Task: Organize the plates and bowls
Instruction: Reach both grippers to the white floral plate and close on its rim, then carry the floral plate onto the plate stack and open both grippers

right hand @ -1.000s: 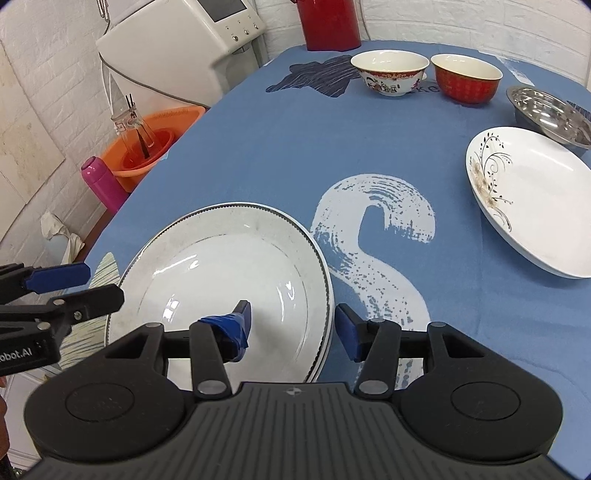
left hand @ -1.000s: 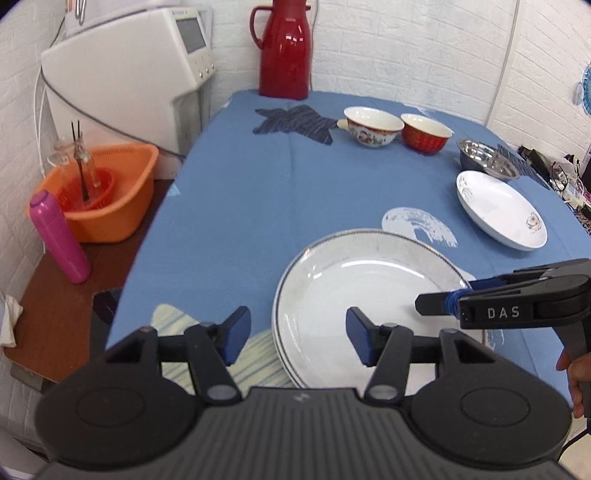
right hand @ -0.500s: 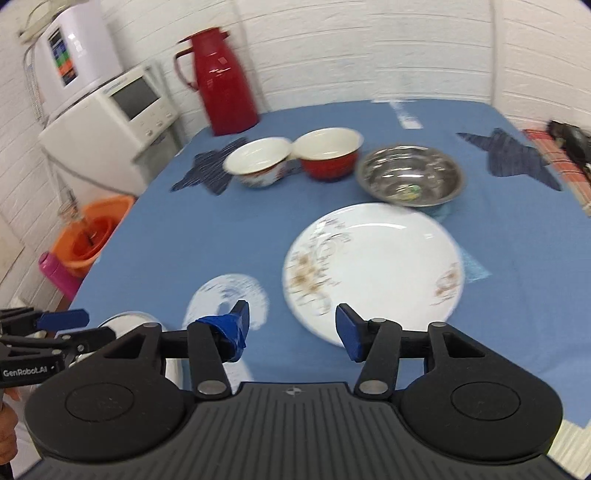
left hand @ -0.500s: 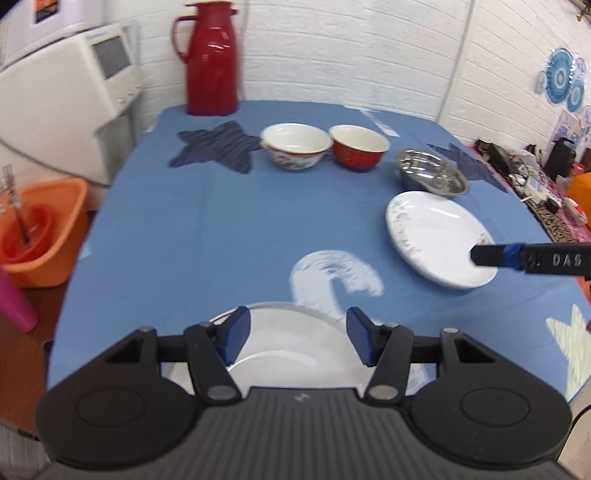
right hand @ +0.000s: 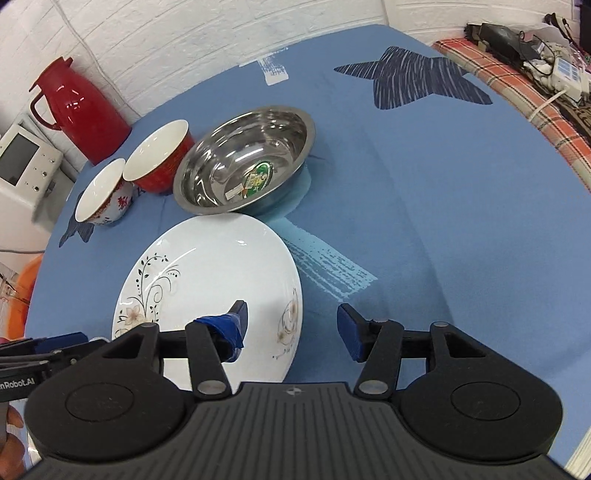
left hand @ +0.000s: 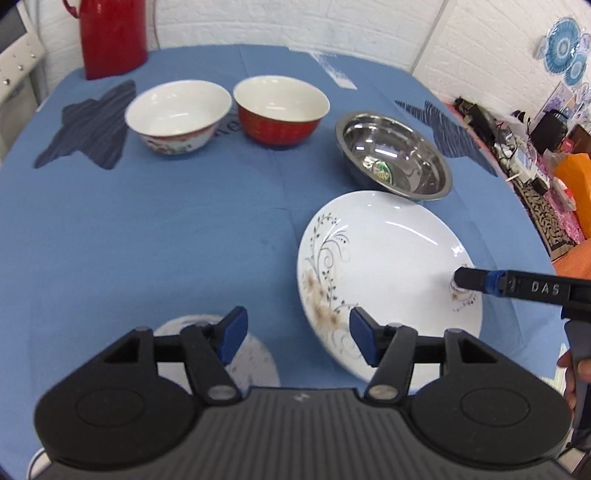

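Note:
A white plate with a floral print [left hand: 388, 273] [right hand: 210, 280] lies on the blue tablecloth. My left gripper [left hand: 295, 332] is open, its right finger over the plate's near-left rim. My right gripper [right hand: 291, 328] is open and straddles the plate's right rim, its left finger above the plate; in the left wrist view it [left hand: 461, 278] reaches in from the right. Behind the plate stand a steel bowl [left hand: 393, 155] [right hand: 245, 160], a red bowl [left hand: 282, 110] [right hand: 159, 157] and a white patterned bowl [left hand: 179, 116] [right hand: 103, 199].
A red thermos [left hand: 110, 33] [right hand: 79, 110] stands at the table's far edge. A white appliance [right hand: 26, 162] is at the left. Clutter and a plaid cloth [right hand: 517, 74] lie beyond the right table edge. An orange basin [right hand: 22, 288] is below left.
Both grippers have swung away from the large grey-rimmed plate at the near left and moved right and forward to the floral plate. Both stay open.

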The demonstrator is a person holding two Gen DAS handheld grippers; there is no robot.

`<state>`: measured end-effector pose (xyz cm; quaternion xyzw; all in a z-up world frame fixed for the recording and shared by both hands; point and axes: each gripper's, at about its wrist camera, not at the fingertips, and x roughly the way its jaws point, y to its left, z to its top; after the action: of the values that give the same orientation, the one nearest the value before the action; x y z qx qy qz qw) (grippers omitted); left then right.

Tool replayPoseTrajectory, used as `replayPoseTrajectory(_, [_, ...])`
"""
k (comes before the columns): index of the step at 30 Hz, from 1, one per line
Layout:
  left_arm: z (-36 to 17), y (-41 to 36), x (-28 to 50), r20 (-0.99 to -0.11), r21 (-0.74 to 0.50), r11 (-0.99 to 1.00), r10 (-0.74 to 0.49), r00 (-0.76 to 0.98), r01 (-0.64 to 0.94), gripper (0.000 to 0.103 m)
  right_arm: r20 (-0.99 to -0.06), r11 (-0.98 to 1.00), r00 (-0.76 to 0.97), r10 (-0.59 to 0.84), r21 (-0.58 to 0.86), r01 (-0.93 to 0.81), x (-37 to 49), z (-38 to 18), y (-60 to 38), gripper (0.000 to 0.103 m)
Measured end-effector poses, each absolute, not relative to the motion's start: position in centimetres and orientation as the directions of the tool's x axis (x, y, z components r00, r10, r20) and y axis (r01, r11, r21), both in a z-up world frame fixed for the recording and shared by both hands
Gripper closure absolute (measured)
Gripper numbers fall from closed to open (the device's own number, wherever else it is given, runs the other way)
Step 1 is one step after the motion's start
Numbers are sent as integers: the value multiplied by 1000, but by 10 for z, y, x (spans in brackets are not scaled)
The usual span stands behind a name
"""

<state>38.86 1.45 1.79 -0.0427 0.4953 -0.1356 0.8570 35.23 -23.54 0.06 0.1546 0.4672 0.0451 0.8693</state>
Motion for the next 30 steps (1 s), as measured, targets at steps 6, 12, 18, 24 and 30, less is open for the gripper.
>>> replayPoseTrajectory(6, [3, -9, 411, -861, -184, 958, -264, 434, 219, 42, -804, 960, 545, 238, 281, -4, 366, -8, -221, 63])
replayPoseTrajectory(12, [-8, -15, 420, -876, -167, 958, -253, 411, 235, 42, -799, 963, 548, 246, 263, -49, 366, -10, -220, 60])
replayPoseTrajectory(18, [-9, -23, 415, -873, -107, 959, -218, 436, 263, 44, -820, 978, 533, 208, 168, -123, 367, -9, -205, 57])
replayPoseTrajectory(24, [-8, -18, 415, -864, -149, 956, -250, 438, 251, 70, -798, 971, 555, 236, 171, -166, 361, -10, -215, 81])
replayPoseTrajectory(30, [-5, -9, 411, -874, -171, 959, -253, 414, 226, 75, -807, 966, 533, 256, 227, -122, 353, -9, -208, 76])
